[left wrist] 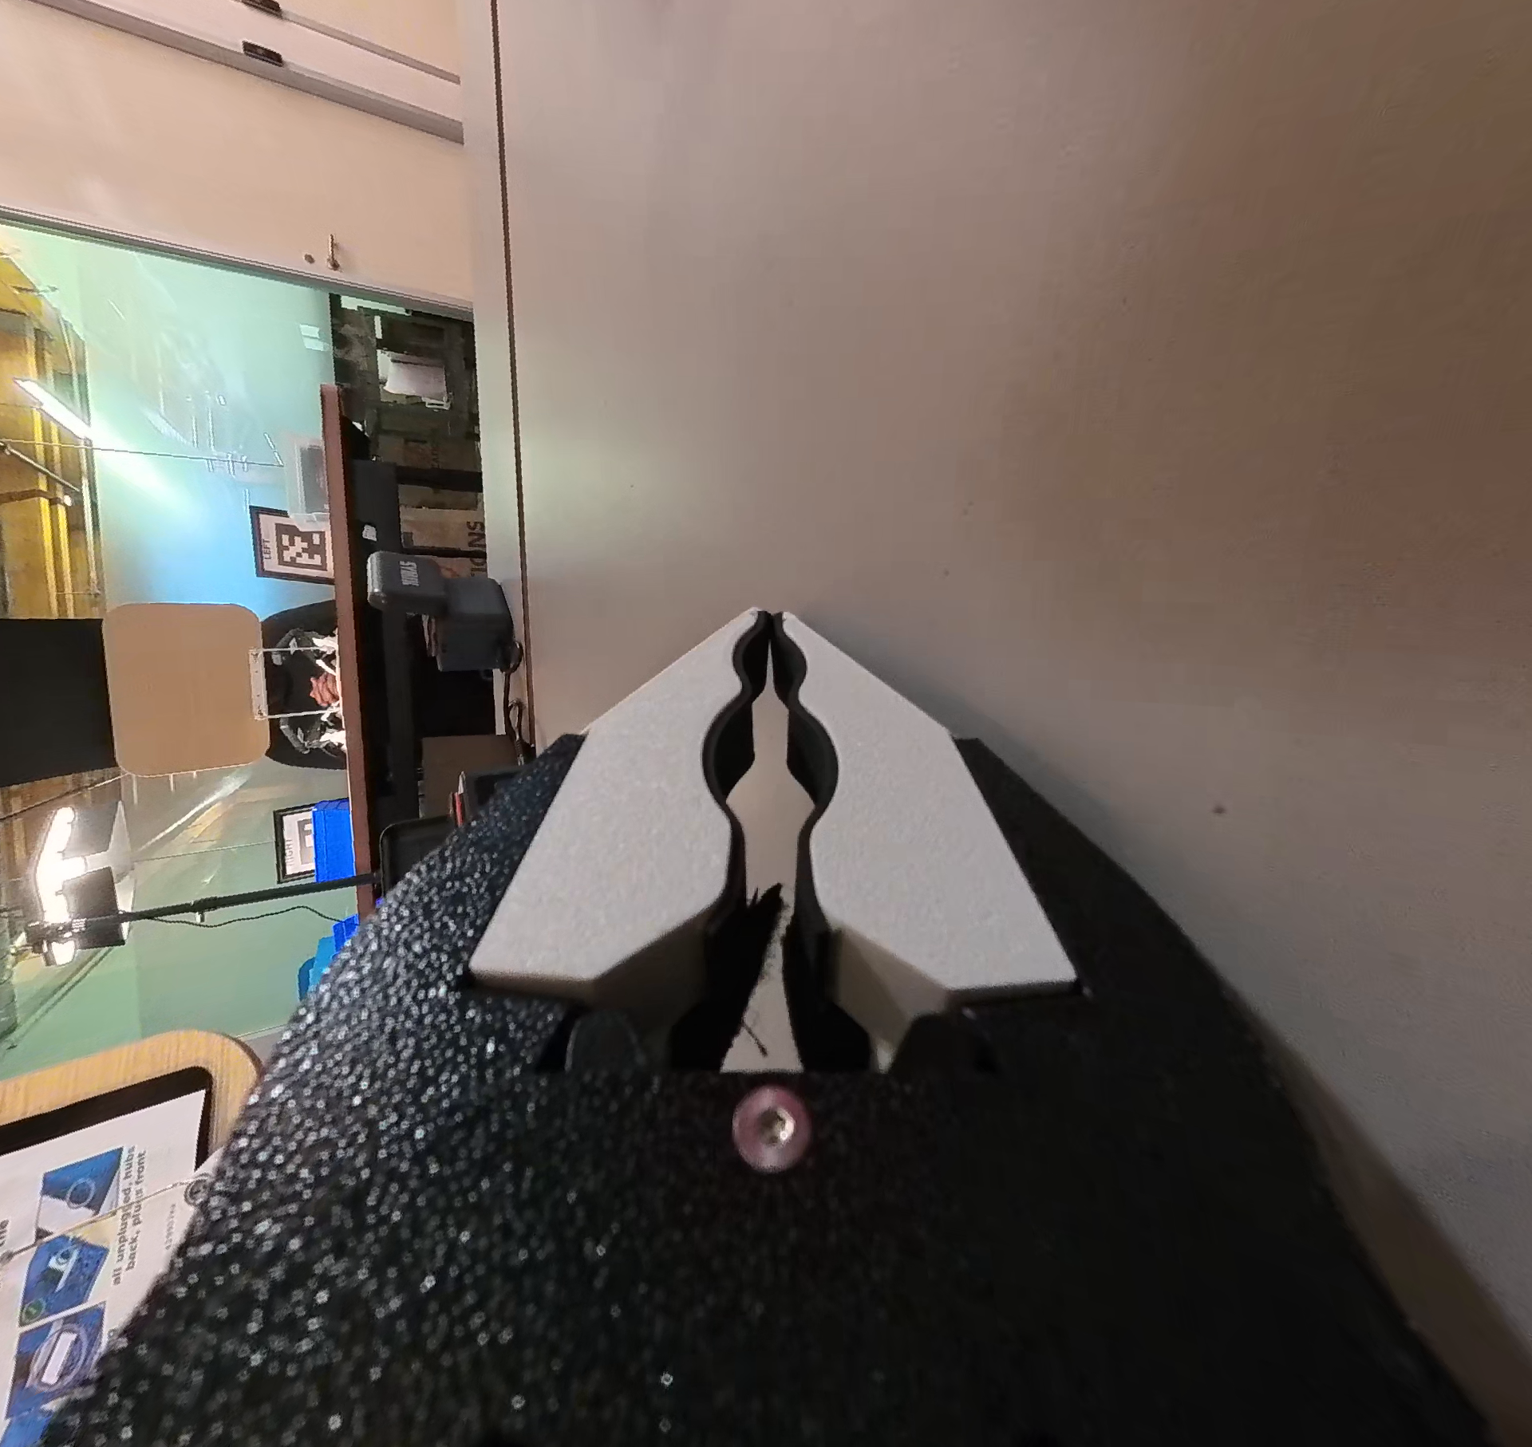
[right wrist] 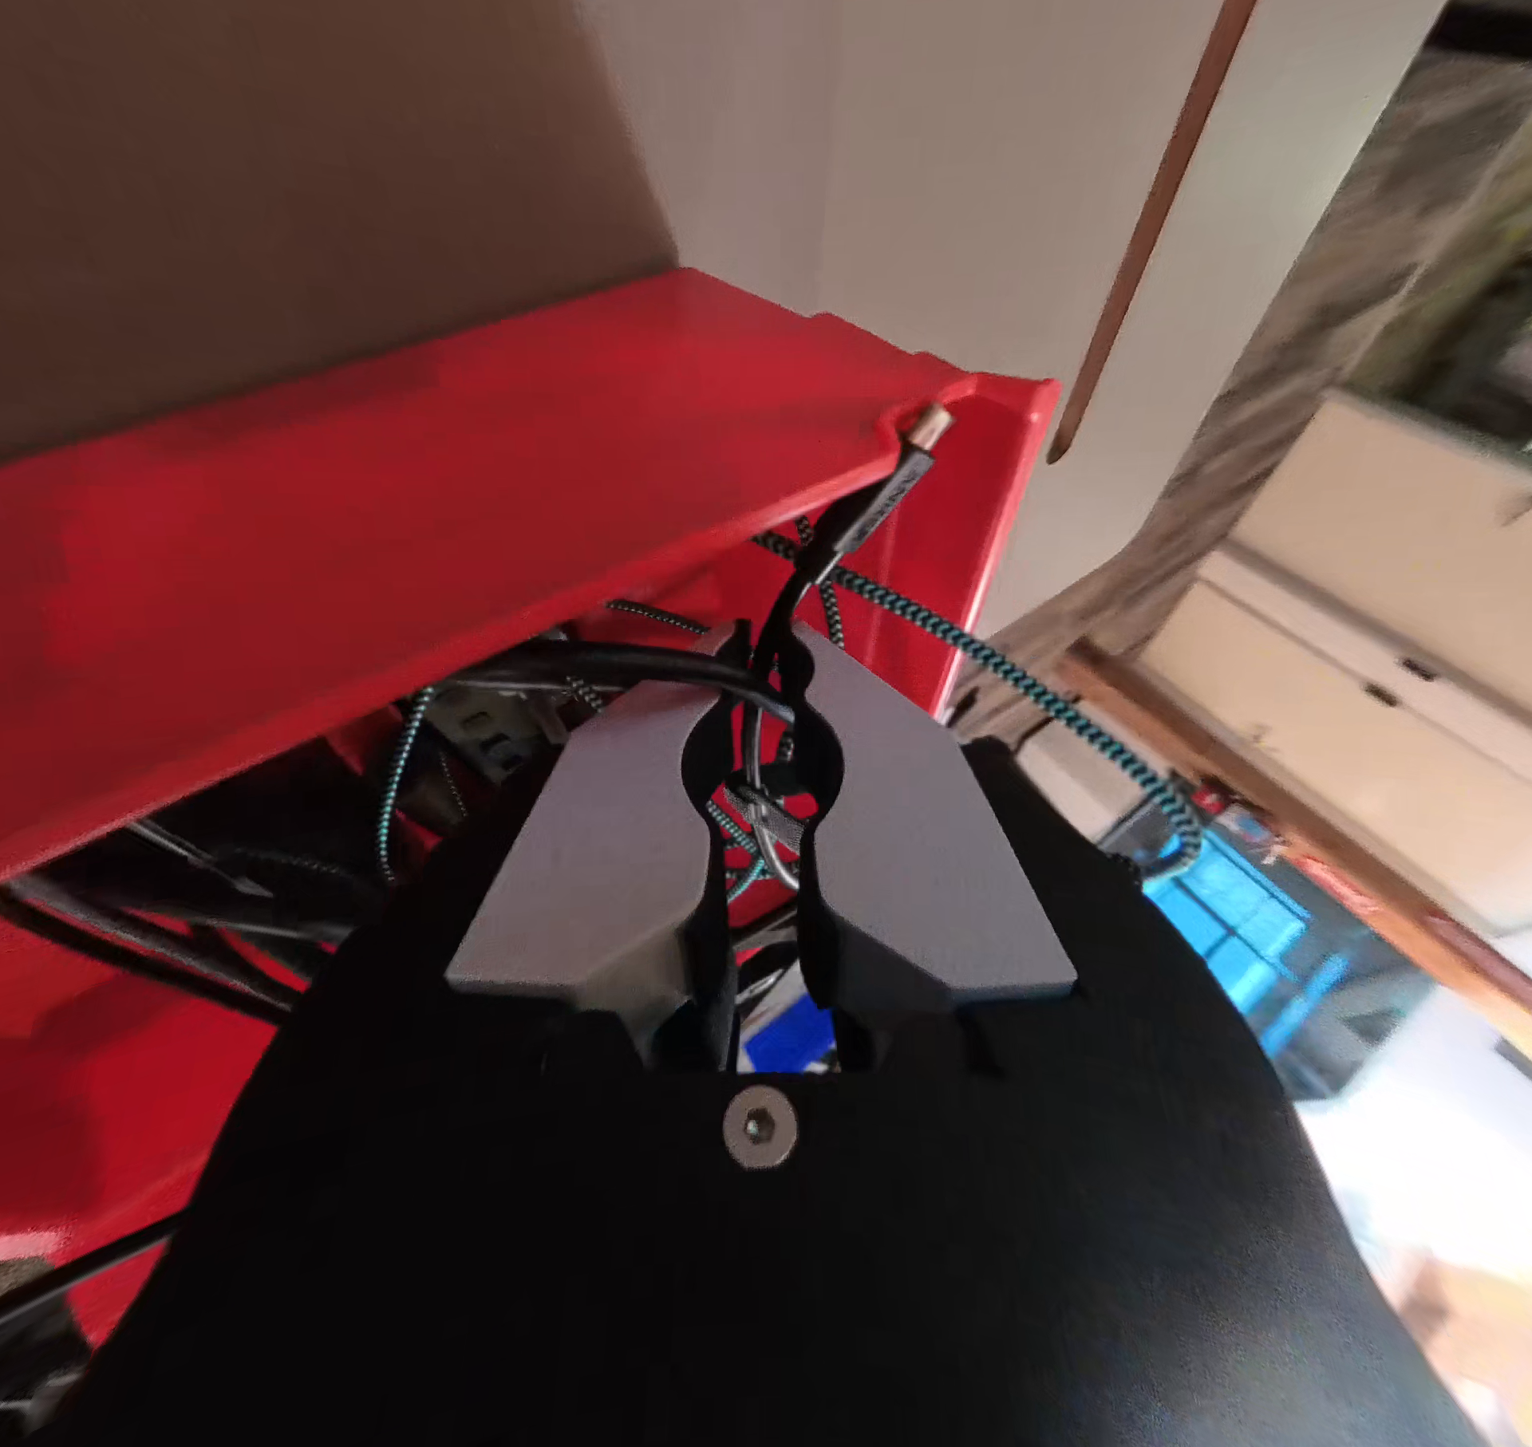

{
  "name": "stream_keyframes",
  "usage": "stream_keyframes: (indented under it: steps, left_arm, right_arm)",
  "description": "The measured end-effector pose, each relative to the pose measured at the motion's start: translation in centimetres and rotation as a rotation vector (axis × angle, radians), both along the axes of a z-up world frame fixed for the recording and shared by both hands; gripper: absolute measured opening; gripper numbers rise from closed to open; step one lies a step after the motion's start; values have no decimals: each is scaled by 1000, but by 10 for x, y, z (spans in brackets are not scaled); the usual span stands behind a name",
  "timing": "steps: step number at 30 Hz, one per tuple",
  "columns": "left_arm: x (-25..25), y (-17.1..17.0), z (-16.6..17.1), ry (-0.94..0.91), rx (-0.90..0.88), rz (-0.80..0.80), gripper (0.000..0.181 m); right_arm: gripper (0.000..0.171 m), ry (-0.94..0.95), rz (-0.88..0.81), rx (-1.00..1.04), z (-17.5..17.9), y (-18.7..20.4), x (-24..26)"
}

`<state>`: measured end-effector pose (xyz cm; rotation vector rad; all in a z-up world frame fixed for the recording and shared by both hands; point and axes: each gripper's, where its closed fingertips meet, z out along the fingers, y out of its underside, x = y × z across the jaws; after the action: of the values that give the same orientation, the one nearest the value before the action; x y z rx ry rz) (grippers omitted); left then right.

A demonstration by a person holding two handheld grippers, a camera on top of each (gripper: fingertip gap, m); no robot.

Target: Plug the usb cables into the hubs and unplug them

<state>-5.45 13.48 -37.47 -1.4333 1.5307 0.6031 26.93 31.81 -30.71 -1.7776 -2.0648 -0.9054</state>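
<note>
My right gripper (right wrist: 767,645) is shut on a black usb cable (right wrist: 837,554) and holds it over a red bin (right wrist: 431,462). The cable's grey plug (right wrist: 899,479) with a metal tip (right wrist: 933,421) sticks up past the bin's rim. Inside the bin lie several tangled cables, one braided teal and black (right wrist: 995,661), and a grey hub (right wrist: 489,736) partly hidden behind my fingers. My left gripper (left wrist: 767,620) is shut and empty, pointing at a plain wall (left wrist: 1078,330). No cable or hub shows in the left wrist view.
In the left wrist view a wooden tabletop edge (left wrist: 124,1051) with a printed instruction sheet (left wrist: 83,1208) shows at the lower left, and a window (left wrist: 166,495) beyond. In the right wrist view white cabinets (right wrist: 1368,620) and a blue bin (right wrist: 1227,918) stand at the right. My right fingertips sit around 40 cm from my left ones.
</note>
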Motion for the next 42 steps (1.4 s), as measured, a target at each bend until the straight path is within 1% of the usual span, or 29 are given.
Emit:
stream_keyframes:
  steps: [1, 2, 4, 5, 7, 8, 10, 12, 14, 15, 17, 20, 24, 27, 30, 32, 35, 37, 39, 41, 42]
  left_arm:
    - [0, 0, 0, -2, -1, 0, 0]
    - [0, 0, 0, -3, -3, 0, 0]
    - [-1, 0, 0, -5, -5, 0, 0]
    - [-1, 0, 0, -5, -5, -1, 0]
    - [-1, 0, 0, -4, -5, -1, 0]
    - [-1, 0, 0, -5, -6, -1, 0]
    - [-1, -1, 1, -6, -6, -1, 0]
    - [-1, -1, 1, -5, -5, -1, 0]
    - [-1, -1, 1, -2, -3, -1, 0]
    - [-1, -1, 1, 1, -1, -2, 0]
    - [0, -2, 1, 5, 1, -7, 0]
    - [5, -4, 1, 15, 8, -25, 0]
    - [10, -6, 1, 24, 18, -40, 0]
    - [9, -7, 1, 20, 13, -38, 0]
    - [7, -8, 1, 19, 10, -36, 0]
    - [7, -8, 1, 16, 8, -35, 0]
    - [6, -9, 1, 13, 6, -30, 0]
    - [4, -9, 1, 13, 7, -24, 0]
    - [2, -9, 1, 12, 5, -18, 0]
    - [0, -9, 1, 9, 3, -14, 0]
    - [0, -8, 1, 7, 2, -14, 0]
  right_arm:
    - [9, 30, -22, -1, 3, 1, -3]
    - [20, 84, -37, 6, 10, 3, -8]
    - [58, 203, -107, 5, 28, 2, -15]
    - [70, 246, -143, 22, 41, 3, -16]
    - [80, 323, -165, 55, 69, -1, -15]
    - [80, 369, -163, 67, 83, -6, -15]
    - [87, 455, -151, 86, 110, -19, -12]
    - [88, 497, -98, 86, 129, -39, -6]
    - [88, 475, 4, 109, 138, -62, 5]
    - [88, 417, 68, 123, 134, -75, 13]
    - [88, 218, 179, 148, 114, -97, 38]
    - [87, -59, 268, 136, 74, -124, 78]
    - [87, -234, 420, 152, 41, -136, 97]
    - [82, -326, 449, 84, 16, -140, 114]
    - [77, -385, 452, 29, -5, -136, 128]
    - [75, -392, 442, 13, -15, -130, 132]
    - [67, -420, 440, 34, -26, -117, 132]
    - [40, -447, 457, 62, -27, -112, 130]
    - [19, -424, 480, 80, -21, -113, 123]
    - [14, -325, 457, 95, -9, -118, 115]
    - [16, -259, 421, 104, -1, -121, 112]
